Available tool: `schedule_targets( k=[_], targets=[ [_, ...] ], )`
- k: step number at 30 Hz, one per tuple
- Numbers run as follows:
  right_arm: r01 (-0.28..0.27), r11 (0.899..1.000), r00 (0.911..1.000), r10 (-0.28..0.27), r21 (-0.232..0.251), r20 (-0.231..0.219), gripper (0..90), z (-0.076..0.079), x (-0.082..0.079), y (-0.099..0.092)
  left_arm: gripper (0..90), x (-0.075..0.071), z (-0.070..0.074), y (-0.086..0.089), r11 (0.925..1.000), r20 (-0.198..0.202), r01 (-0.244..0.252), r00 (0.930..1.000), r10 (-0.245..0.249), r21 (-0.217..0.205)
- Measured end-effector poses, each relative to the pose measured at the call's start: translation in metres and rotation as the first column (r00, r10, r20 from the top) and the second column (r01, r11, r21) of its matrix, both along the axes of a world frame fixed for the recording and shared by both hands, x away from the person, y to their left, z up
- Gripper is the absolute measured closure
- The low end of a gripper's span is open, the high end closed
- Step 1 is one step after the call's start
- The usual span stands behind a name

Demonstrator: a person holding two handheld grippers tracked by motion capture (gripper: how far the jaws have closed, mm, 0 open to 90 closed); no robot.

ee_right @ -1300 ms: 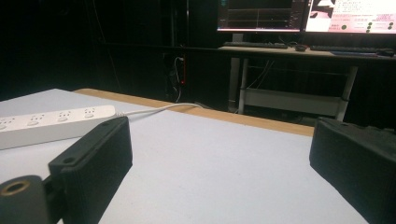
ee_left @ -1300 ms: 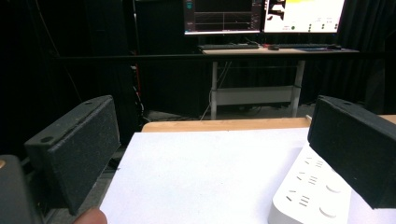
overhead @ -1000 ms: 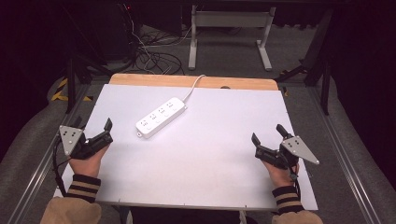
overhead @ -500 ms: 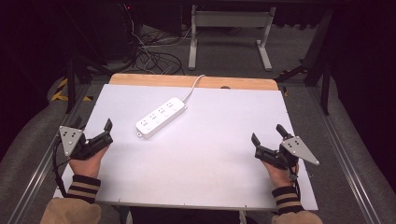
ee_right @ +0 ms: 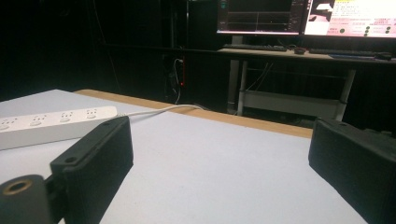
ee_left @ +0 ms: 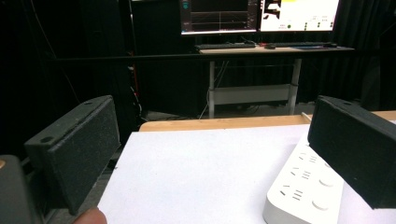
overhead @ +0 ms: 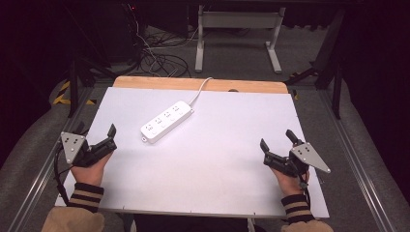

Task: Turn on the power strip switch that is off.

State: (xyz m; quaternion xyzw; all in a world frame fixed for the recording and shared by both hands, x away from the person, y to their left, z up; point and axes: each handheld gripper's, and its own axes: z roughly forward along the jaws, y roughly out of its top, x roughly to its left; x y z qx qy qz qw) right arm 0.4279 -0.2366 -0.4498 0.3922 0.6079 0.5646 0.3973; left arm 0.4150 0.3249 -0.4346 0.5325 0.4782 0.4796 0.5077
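White table (overhead: 217, 174); white power strip (overhead: 167, 121) w/ cord lies on it.

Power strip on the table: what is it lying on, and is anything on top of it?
The power strip lies flat on the white sheet that covers the table. Nothing rests on it; its sockets face up. Its underside is hidden.

Overhead and both low views share the power strip (overhead: 167, 121).

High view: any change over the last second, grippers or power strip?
Nothing visibly changed. The left gripper and right gripper stay open at the table's near corners, holding nothing, and the power strip lies where it was, its cord running off the far edge.
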Motion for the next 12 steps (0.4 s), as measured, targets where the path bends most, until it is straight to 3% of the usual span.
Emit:
schedule_targets(
  k=[12],
  targets=[
    [0.005, 1.000, 0.9999, -0.005, 0.003, 0.014, 7.0, -0.0001, -0.0018, -0.0008, 2.5, -0.0034, -0.0007, 0.0007, 0.9998, 0.014, 0.013, 0.9998, -0.013, -0.015]
  ],
)
